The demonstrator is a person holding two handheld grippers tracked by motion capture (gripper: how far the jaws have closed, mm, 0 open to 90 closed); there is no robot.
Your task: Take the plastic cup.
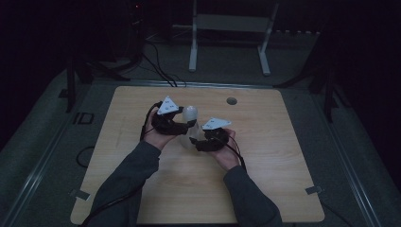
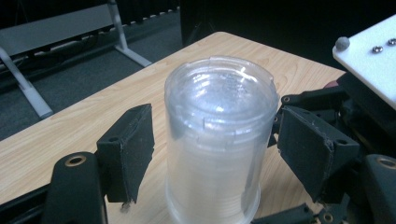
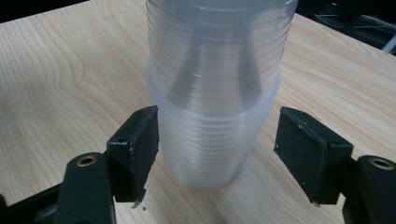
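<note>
Stack of clear cups (image 3: 219,93): top cut off by upper edge in right gripper view. From the high view, its base hidden between the grippers; cup count unreadable, rims blur together.

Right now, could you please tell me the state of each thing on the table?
Stack of clear plastic cups: nested, standing upside down on the table.
Left gripper: open, jaws either side of the stack, gaps showing.
Right gripper: open, jaws astride the stack's lower part, not pressing.
</note>
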